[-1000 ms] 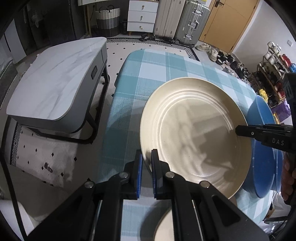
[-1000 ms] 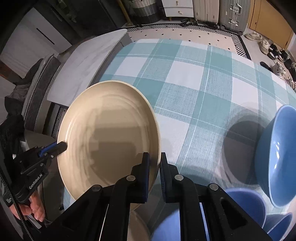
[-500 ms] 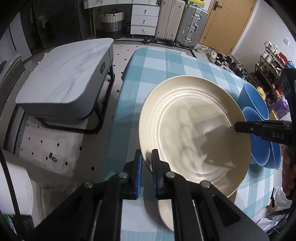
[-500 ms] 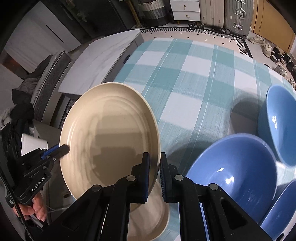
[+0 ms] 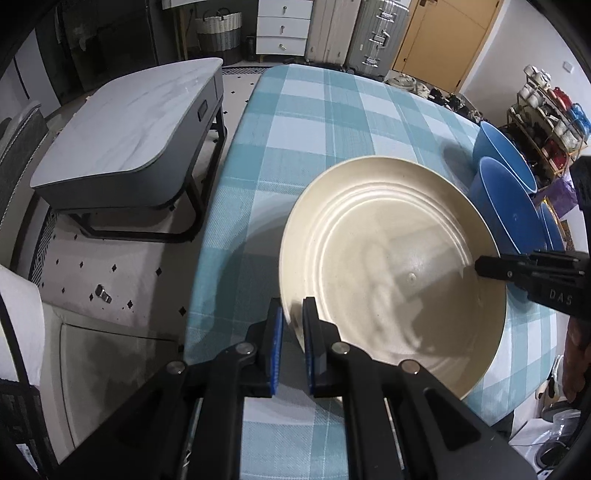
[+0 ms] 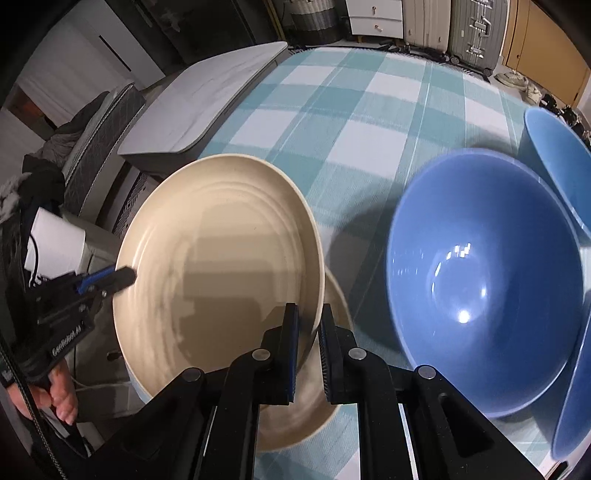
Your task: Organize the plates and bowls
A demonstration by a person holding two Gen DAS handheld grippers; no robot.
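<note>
A large cream plate (image 5: pixel 391 273) is held by both grippers above the checked table (image 5: pixel 332 122). My left gripper (image 5: pixel 292 321) is shut on its near rim. My right gripper (image 6: pixel 308 325) is shut on the opposite rim; it also shows in the left wrist view (image 5: pixel 480 266). In the right wrist view the held plate (image 6: pixel 218 258) hangs just above a second cream plate (image 6: pixel 325 391) lying on the table. Several blue bowls (image 6: pixel 484 277) stand to the right of the plates, also seen in the left wrist view (image 5: pixel 506 206).
A grey marble-topped side table (image 5: pixel 125 125) stands left of the checked table. Suitcases (image 5: pixel 354 33), a white drawer unit (image 5: pixel 284 26) and a woven basket (image 5: pixel 218 29) line the far wall. A shoe rack (image 5: pixel 546 114) stands at the right.
Both grippers have carried the cream plate back toward the near table edge and lower. The blue bowls and the second cream plate have come into view beneath and beside it.
</note>
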